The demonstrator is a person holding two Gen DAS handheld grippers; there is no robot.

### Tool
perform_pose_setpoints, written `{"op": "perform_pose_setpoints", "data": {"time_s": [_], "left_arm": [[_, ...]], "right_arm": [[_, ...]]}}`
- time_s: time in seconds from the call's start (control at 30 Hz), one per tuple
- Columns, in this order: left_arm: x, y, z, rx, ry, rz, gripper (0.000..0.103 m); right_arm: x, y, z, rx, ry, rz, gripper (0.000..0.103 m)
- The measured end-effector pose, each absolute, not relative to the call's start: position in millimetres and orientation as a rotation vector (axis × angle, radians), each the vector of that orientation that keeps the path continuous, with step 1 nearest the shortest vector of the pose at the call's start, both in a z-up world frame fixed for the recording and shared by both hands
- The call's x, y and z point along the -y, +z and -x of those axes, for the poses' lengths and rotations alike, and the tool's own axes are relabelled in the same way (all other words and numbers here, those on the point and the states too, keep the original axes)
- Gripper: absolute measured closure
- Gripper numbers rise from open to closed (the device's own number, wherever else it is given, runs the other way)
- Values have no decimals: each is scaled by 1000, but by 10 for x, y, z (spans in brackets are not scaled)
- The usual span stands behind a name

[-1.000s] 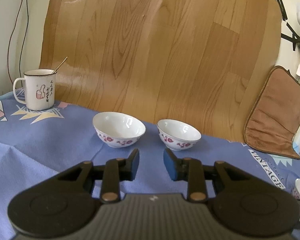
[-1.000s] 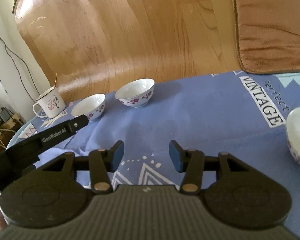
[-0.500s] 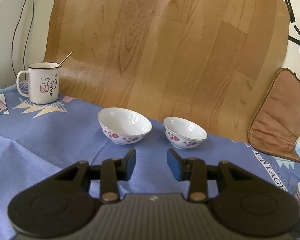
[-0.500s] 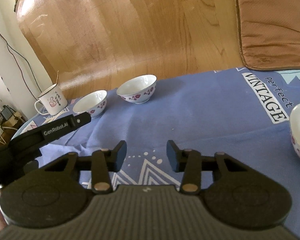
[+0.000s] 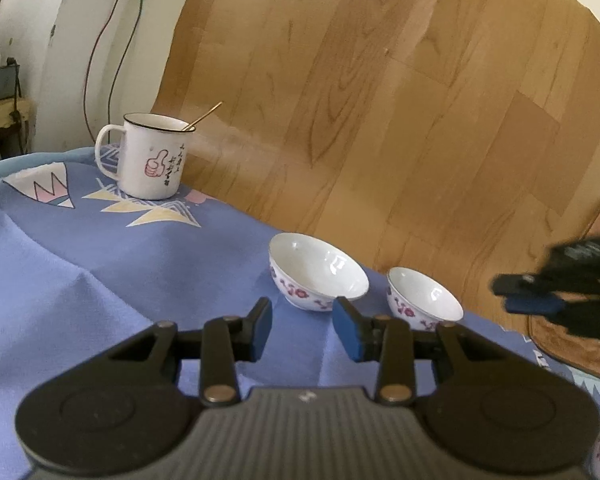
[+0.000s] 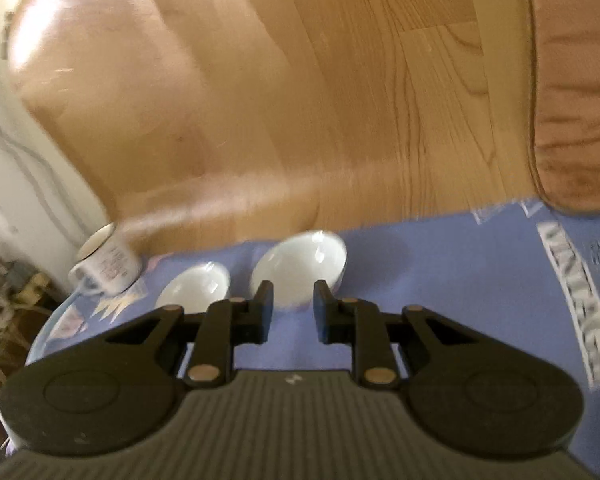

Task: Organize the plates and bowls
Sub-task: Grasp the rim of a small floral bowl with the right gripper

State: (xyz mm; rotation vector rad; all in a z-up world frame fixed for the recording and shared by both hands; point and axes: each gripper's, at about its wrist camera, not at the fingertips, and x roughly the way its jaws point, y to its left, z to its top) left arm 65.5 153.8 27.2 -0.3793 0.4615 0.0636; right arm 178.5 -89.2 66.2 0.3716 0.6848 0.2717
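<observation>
Two white bowls with red flower marks stand side by side near the far edge of the blue cloth. In the left wrist view the left bowl (image 5: 318,278) is just ahead of my open, empty left gripper (image 5: 302,330), and the right bowl (image 5: 424,300) is beside it. My right gripper shows at the right edge (image 5: 556,296) above the right bowl's side. In the blurred right wrist view my right gripper (image 6: 294,310) is open and empty, close in front of the nearer bowl (image 6: 300,266); the other bowl (image 6: 194,288) is to its left.
A white enamel mug (image 5: 150,156) with a spoon stands at the far left of the blue tablecloth (image 5: 80,280). A wood-pattern board (image 5: 380,100) rises behind the table. A brown cushion (image 6: 576,80) leans at the right.
My right gripper has swung left and forward to the nearer bowl, leaving a third bowl at the right out of view. My left gripper has shifted left, so the bowls sit further right.
</observation>
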Motion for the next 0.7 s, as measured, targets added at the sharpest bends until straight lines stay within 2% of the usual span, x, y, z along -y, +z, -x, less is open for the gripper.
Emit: {"op": "perform_pose_setpoints", "data": {"time_s": [0.4, 0.47, 0.53, 0.7], "left_arm": [[-1529, 291, -643, -461, 34, 391, 69], [-1529, 287, -652, -463, 34, 393, 69], [-1526, 284, -660, -468, 34, 393, 69], [-1535, 271, -671, -472, 41, 395, 69]], "right_arm": [[798, 204, -2549, -909, 173, -368, 77], [787, 163, -2588, -925, 179, -381, 80], [764, 143, -2599, -938, 199, -387, 90], [852, 163, -2558, -940, 214, -442, 94]]}}
